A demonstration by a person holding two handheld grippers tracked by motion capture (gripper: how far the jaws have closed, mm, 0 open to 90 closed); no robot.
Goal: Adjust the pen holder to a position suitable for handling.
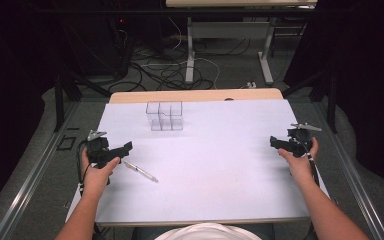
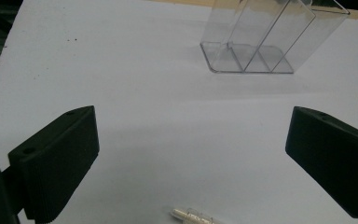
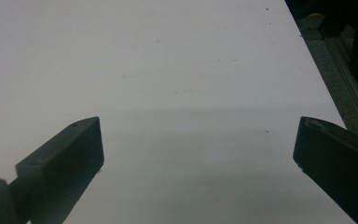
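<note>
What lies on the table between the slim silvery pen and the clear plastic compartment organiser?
Nothing: between the slim silvery pen and the clear plastic compartment organiser, the high view and the left gripper view show bare white table.

High view: overhead, facing forward-down on the white counter (image 1: 205, 170). Gripper views: low, close. Left shares the clear plastic compartment organiser (image 2: 265, 39).

Beyond both tongs, past the white tabletop (image 1: 220, 165), grey carpet floor (image 1: 230, 70) carries tangled cables (image 1: 155, 70) (black and white) beneath a white-legged desk (image 1: 240, 4), dark curtains (image 1: 370, 75) flanking.
</note>
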